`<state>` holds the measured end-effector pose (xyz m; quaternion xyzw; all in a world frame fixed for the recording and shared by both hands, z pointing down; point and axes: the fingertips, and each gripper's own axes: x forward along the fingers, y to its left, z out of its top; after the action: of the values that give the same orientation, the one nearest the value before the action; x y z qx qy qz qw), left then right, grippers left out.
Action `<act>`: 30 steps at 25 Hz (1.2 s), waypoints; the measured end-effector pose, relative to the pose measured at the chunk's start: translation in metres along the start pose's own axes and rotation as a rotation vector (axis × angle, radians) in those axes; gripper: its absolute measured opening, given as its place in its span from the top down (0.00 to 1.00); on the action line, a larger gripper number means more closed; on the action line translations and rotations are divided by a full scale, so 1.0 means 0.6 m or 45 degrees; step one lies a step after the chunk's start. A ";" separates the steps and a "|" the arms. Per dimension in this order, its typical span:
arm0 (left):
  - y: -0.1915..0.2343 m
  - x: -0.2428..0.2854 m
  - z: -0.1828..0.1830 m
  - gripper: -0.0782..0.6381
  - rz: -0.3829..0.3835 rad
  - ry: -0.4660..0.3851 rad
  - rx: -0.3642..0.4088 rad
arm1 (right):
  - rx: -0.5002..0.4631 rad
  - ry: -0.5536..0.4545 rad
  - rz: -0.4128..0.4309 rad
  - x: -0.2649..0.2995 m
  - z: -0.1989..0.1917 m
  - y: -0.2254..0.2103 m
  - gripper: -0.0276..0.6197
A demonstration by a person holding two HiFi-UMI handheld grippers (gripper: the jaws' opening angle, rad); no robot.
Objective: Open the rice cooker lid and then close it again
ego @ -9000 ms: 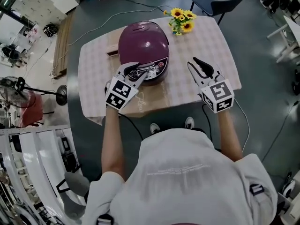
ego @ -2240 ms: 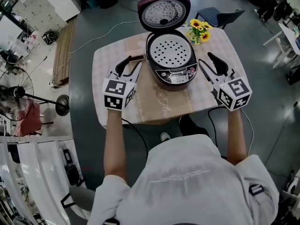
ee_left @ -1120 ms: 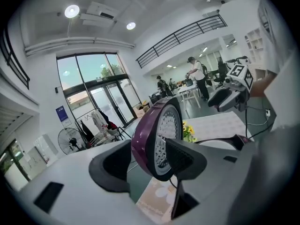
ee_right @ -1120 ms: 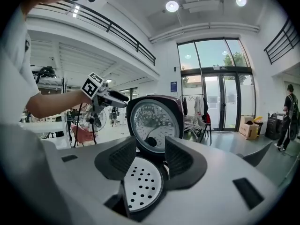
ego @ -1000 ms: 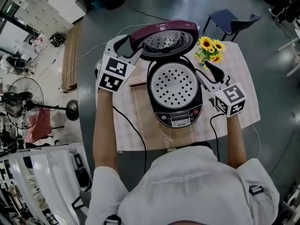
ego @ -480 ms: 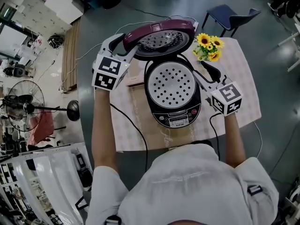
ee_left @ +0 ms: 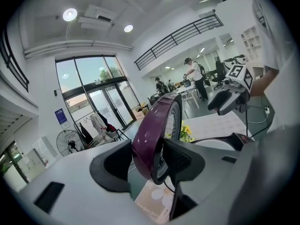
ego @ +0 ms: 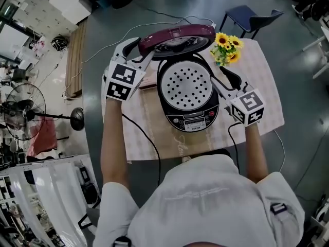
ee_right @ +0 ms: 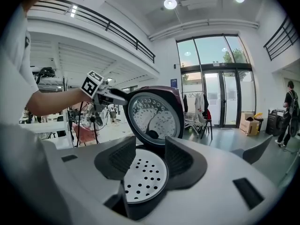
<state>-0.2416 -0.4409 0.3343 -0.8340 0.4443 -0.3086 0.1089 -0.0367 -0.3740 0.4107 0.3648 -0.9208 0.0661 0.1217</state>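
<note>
The purple rice cooker (ego: 190, 120) stands on the checked table (ego: 264, 86) with its perforated inner plate (ego: 186, 85) showing. Its lid (ego: 177, 37) is half raised and tilts forward over the pot. My left gripper (ego: 138, 48) is at the lid's left rim. In the left gripper view the lid (ee_left: 152, 135) fills the gap of that gripper (ee_left: 150, 165), whose jaws are closing with both pads against the rim. My right gripper (ego: 220, 78) hovers open beside the cooker's right side, holding nothing. Through the right gripper (ee_right: 147, 161) I see the perforated plate (ee_right: 143, 177) and the lid's underside (ee_right: 152, 116).
A bunch of sunflowers (ego: 226, 48) stands at the table's far right, close to the right gripper. A brown flat object (ego: 148, 81) lies left of the cooker. A dark chair (ego: 252, 17) is behind the table, a standing fan (ego: 20, 115) on the floor at left.
The lid has tipped further down toward the pot, with my left gripper following at its rim. The right gripper has stayed beside the cooker's right side.
</note>
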 end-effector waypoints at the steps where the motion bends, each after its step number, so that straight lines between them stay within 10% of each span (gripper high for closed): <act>1: -0.007 -0.005 -0.001 0.59 -0.006 -0.003 0.003 | -0.002 0.000 0.000 -0.003 -0.001 0.004 0.65; 30: -0.174 -0.082 -0.068 0.58 -0.049 0.072 0.036 | -0.026 0.057 0.011 -0.130 -0.061 0.120 0.62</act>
<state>-0.2168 -0.3366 0.3931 -0.8317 0.4266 -0.3404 0.1023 -0.0247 -0.2630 0.4222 0.3580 -0.9200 0.0655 0.1456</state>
